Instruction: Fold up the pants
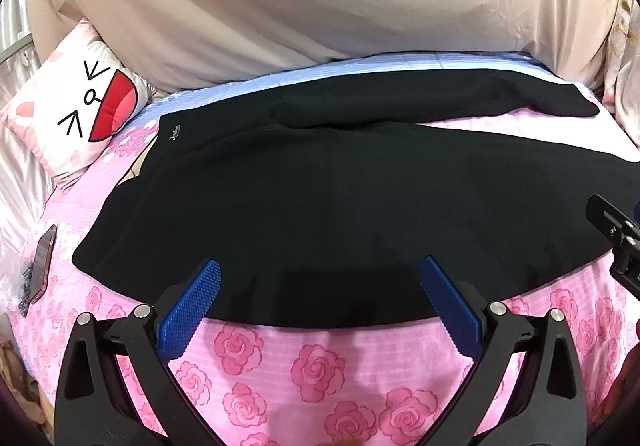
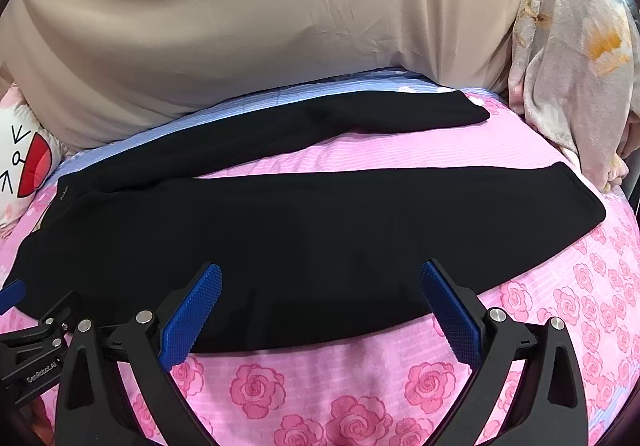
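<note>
Black pants lie spread flat on the pink rose-print bedspread, waistband to the left of the fingers, both legs running off to the right and splayed apart. The left gripper stands wide, holding nothing — its blue pads straddle the near hem edge of the pants. The right gripper is equally wide and empty, poised over the same near edge. A cartoon-face pillow sits beyond the left finger.
</note>
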